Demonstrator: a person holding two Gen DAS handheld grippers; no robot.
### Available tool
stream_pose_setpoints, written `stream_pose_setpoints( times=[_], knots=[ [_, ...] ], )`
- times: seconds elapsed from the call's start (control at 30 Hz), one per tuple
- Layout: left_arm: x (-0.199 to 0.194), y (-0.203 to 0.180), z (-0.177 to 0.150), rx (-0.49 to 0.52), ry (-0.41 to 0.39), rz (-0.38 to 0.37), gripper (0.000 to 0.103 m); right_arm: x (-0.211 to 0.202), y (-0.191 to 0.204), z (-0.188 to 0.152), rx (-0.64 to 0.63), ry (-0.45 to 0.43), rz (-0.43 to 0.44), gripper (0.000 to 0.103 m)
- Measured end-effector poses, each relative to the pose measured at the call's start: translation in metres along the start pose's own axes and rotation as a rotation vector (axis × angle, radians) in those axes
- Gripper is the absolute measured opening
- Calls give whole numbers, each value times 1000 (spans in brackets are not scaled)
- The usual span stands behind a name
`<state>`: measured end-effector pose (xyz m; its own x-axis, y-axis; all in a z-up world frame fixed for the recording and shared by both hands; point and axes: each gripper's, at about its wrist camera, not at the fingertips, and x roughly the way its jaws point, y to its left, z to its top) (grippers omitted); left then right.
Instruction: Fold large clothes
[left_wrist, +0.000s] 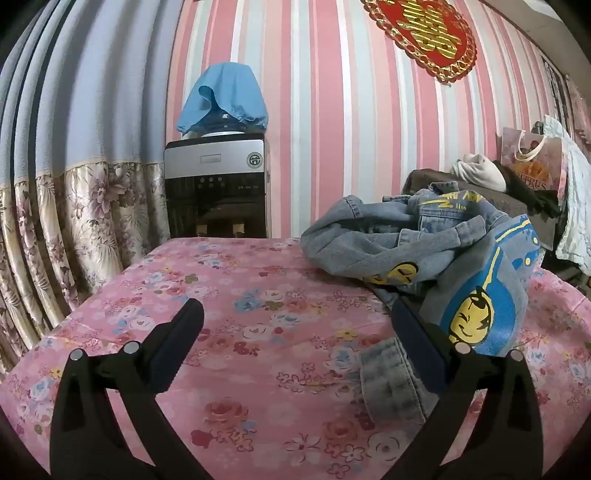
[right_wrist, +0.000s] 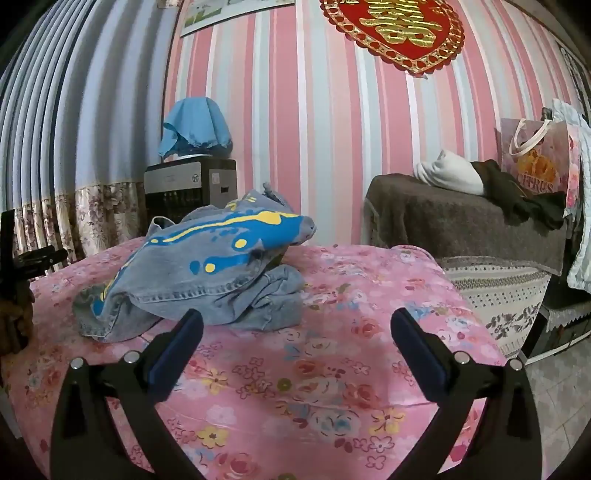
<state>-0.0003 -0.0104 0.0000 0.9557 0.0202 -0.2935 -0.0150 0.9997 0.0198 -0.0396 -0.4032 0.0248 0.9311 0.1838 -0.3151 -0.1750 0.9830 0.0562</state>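
A crumpled grey-blue denim jacket (left_wrist: 424, 254) with blue and yellow cartoon prints lies in a heap on the pink floral table cover (left_wrist: 240, 332). In the left wrist view it is to the right, and its hem reaches under my right finger. My left gripper (left_wrist: 297, 314) is open and empty, low over the cover. In the right wrist view the jacket (right_wrist: 207, 266) lies ahead and to the left. My right gripper (right_wrist: 297, 323) is open and empty, its left fingertip just in front of the jacket's edge.
A water dispenser (left_wrist: 218, 184) with a blue cloth cover stands behind the table against the striped wall. A brown-covered bench (right_wrist: 461, 218) with clothes and a paper bag (right_wrist: 535, 162) stands to the right. Flowered curtains (left_wrist: 66, 221) hang at the left.
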Motion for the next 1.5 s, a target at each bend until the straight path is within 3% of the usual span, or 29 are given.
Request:
stream_pose_setpoints(
  times=[0.93,1.5],
  knots=[
    [4,9,-3,-2,8,-6,100,1,-2,3,0,9,-13,101],
    [4,6,-2,-19,10,30,100,1,-3,5,-4,0,-34,101]
  ],
)
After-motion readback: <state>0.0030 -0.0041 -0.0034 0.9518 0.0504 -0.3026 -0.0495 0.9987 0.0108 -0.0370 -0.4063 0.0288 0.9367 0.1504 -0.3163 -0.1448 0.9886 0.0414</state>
